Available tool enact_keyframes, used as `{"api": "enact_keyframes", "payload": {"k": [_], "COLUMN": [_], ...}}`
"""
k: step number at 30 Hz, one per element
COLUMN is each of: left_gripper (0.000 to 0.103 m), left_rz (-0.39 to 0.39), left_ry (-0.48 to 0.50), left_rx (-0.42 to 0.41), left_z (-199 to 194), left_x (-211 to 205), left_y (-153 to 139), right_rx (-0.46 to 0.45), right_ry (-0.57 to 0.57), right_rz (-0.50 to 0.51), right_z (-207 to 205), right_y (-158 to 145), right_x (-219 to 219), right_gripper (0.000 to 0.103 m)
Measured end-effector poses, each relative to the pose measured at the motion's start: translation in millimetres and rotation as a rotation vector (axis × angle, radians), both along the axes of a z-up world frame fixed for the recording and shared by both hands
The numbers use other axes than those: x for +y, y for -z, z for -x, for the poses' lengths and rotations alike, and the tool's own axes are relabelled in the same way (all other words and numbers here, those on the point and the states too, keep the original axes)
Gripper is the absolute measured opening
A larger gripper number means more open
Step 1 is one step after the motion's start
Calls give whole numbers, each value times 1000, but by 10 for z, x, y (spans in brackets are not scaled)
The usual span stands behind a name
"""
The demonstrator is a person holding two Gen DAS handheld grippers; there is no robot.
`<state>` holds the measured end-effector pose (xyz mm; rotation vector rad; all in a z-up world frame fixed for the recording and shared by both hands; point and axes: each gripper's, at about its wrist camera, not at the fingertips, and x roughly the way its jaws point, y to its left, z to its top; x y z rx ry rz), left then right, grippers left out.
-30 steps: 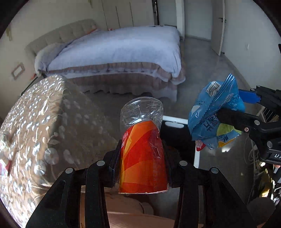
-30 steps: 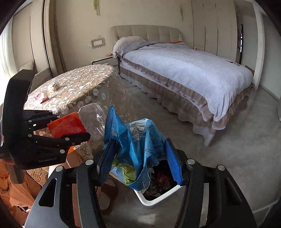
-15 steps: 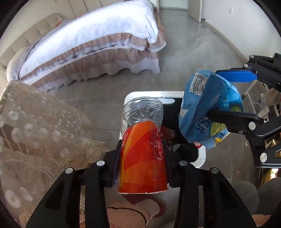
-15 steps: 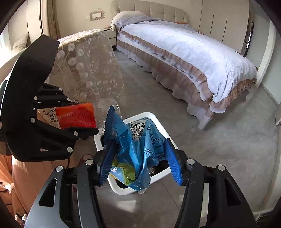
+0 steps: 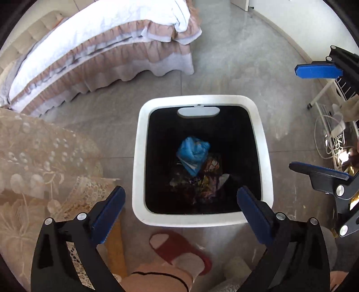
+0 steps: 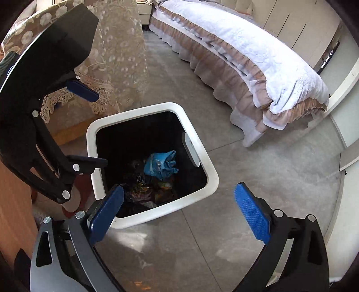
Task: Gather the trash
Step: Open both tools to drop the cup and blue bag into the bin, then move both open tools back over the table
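Bed (image 5: 96,45) with ruffled skirt across the floor, lace-covered table (image 5: 33,161) to the left of the bin. White-rimmed trash bin (image 5: 203,222) on the tile between them, black liner, nothing over its opening. Blue snack bag (image 5: 193,152) lies inside on other wrappers (image 5: 202,182). Left gripper (image 5: 179,202) spread wide, empty, above the bin. Right gripper (image 6: 179,211) also wide, empty. Red slipper (image 5: 179,251) just beside the near rim.

Grey tiled floor (image 5: 224,56), sunlit patches; bed (image 6: 258,51) with white quilt (ruffled tan skirt); lace-covered table (image 5: 33,157); cream wardrobe doors (image 6: 298,20) behind.
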<state>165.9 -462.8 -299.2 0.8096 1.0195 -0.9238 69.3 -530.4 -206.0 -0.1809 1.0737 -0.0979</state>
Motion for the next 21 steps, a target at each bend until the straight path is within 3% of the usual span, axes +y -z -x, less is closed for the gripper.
{"api": "enact_keyframes", "payload": {"k": [13, 21], "left_gripper": [98, 98], "left_rz": [133, 212], "left_ry": [-55, -105], "left_rx": [-49, -164], "left_z": [50, 138], "left_x": [275, 613], "left_y": [-583, -1080], "right_rx": [-128, -234], "right_ry": [4, -42], "right_rz": [23, 35], "right_z": [-69, -66], "right_y": [-427, -878], "right_x": [65, 282], "right_gripper": [98, 98]}}
